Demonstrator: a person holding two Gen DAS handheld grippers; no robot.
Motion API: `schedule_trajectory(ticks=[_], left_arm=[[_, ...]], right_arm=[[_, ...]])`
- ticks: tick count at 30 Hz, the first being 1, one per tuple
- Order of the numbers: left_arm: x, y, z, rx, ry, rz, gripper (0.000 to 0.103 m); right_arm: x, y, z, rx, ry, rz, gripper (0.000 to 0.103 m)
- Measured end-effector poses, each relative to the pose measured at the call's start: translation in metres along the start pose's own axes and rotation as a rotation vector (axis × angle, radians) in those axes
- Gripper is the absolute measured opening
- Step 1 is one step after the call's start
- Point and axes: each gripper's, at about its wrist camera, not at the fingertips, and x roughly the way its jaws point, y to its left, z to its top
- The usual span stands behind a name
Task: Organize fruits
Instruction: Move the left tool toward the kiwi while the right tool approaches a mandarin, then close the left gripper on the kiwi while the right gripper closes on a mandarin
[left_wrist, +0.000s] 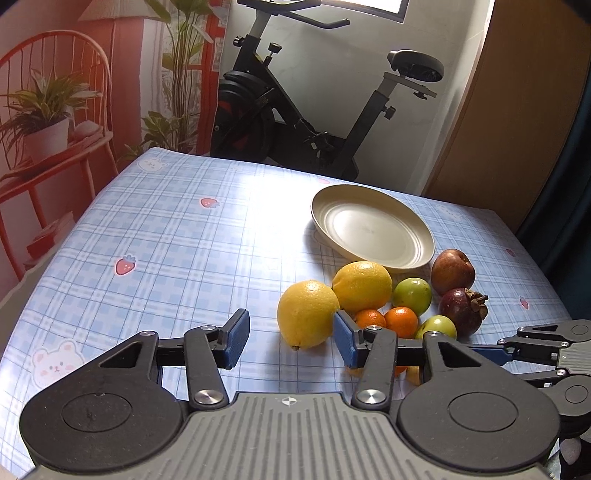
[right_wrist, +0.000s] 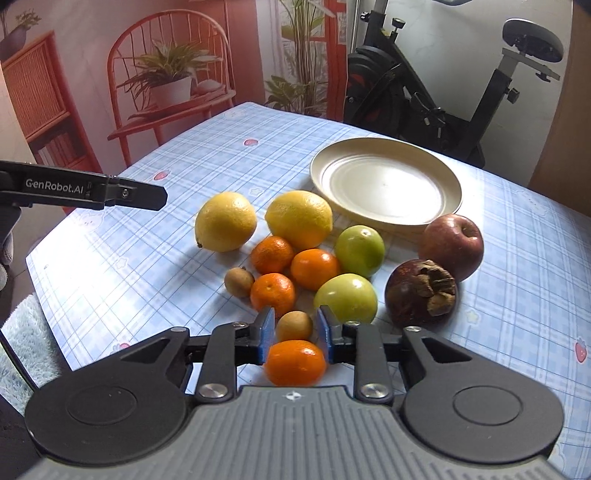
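My right gripper is shut on a small orange fruit held low between its blue pads. A small brown fruit sits right at its tips. My left gripper is open, and the near lemon lies just past its tips, against the right pad. Behind are a second lemon, three tangerines, two green fruits, a red apple, a mangosteen and another brown fruit. The cream plate stands empty beyond them.
A blue checked cloth covers the table. An exercise bike stands past its far edge, and a wooden door to the right. A printed backdrop with a red chair hangs on the left. A fuzzy pale cloth lies off the near-left corner.
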Motion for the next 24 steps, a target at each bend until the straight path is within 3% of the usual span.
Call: schedule_trajectory(ticks=[13,24], left_arm=[[0.008,0.000,-0.011,0.031,0.016,-0.054,0.051],[0.013,0.002,-0.012,0.024,0.056,-0.064,0.051]], right_arm=[[0.026,0.001,0.005,0.020,0.094,-0.037,0.024],[0.032,0.000,0.007,0.041,0.099,-0.040,0.026]])
